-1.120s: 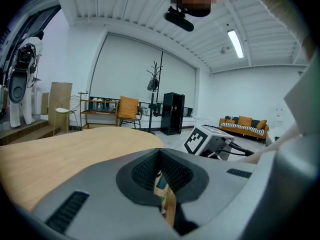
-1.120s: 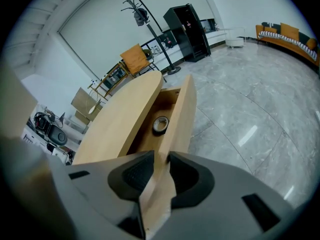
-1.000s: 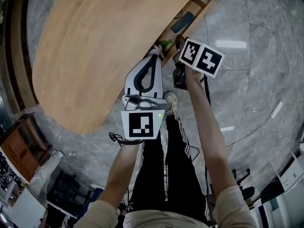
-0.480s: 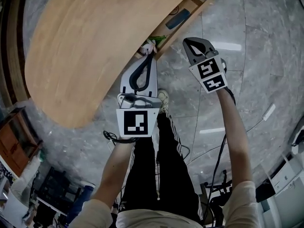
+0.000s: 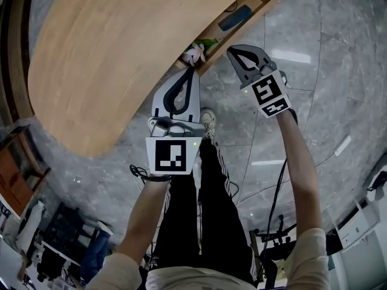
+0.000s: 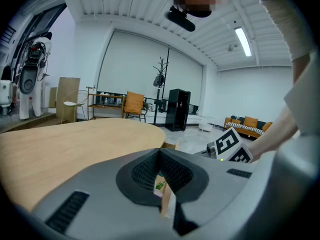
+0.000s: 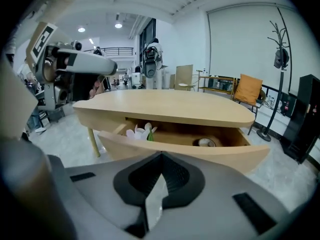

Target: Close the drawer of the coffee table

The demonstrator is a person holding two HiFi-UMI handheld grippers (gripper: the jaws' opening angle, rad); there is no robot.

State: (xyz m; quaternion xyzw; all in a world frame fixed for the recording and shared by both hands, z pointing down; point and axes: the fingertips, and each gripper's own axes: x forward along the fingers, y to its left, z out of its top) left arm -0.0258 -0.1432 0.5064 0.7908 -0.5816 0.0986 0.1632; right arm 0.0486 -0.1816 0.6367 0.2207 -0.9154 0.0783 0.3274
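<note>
The right gripper [image 5: 232, 51] is clenched on nothing, its grey jaws brought together into a blunt wedge, presumably so that the drawer front can be pushed rather than grasped. It is held just beside that front, at 10 o'clock from its tip in the head view; contact cannot be made out. The left gripper [image 5: 192, 72] is likewise closed and empty. It is aimed at 12 o'clock toward the drawer's near end, probably as a second pusher. The drawer [image 5: 266, 6] is pulled out from under the top at 1 o'clock of the head view, and a white flower [image 5: 195, 54] and a dark blue oblong [image 5: 234, 19] are seen inside. Its front is a curved, smooth, pale wooden panel, matched to the rounded matt top [image 5: 121, 53]. The floor [image 5: 326, 101] appears to be polished grey stone.
</note>
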